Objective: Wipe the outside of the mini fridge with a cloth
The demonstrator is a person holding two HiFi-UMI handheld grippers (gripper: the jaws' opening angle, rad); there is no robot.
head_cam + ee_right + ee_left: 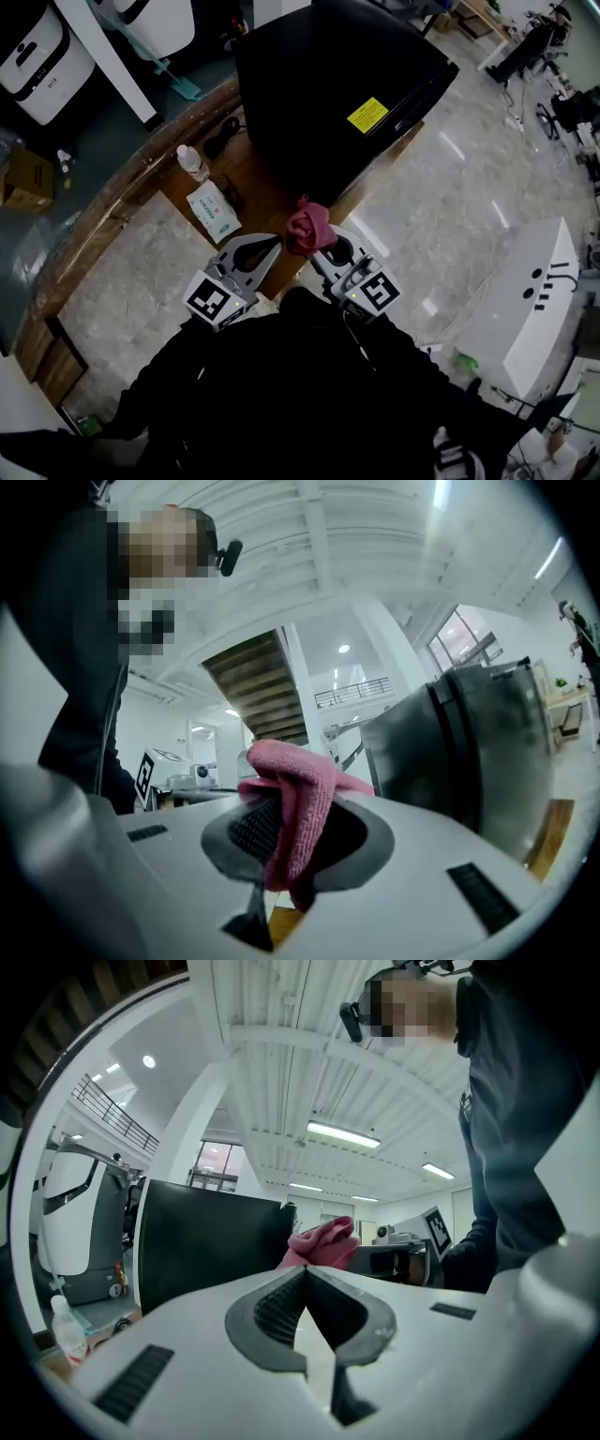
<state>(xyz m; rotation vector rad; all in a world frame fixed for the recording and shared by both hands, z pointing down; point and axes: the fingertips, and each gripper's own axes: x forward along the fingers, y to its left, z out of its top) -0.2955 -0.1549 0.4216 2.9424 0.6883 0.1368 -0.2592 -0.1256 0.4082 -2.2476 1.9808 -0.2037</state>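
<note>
Head view: your right gripper [325, 247] pinches the pink cloth [307, 228] just before the near edge of the mini fridge [328, 94]. Your left gripper [274, 246], jaws pressed together on nothing, sits beside it. Open floor [469, 178] lies to the right.

I see a wooden table [255, 184] with the black mini fridge [337, 84] on its far right part. Left of the fridge sits a clear plastic bottle [192, 162]. Just nearer lies a flat white-and-green packet [214, 210], and farther back a dark looped object [222, 137].
</note>
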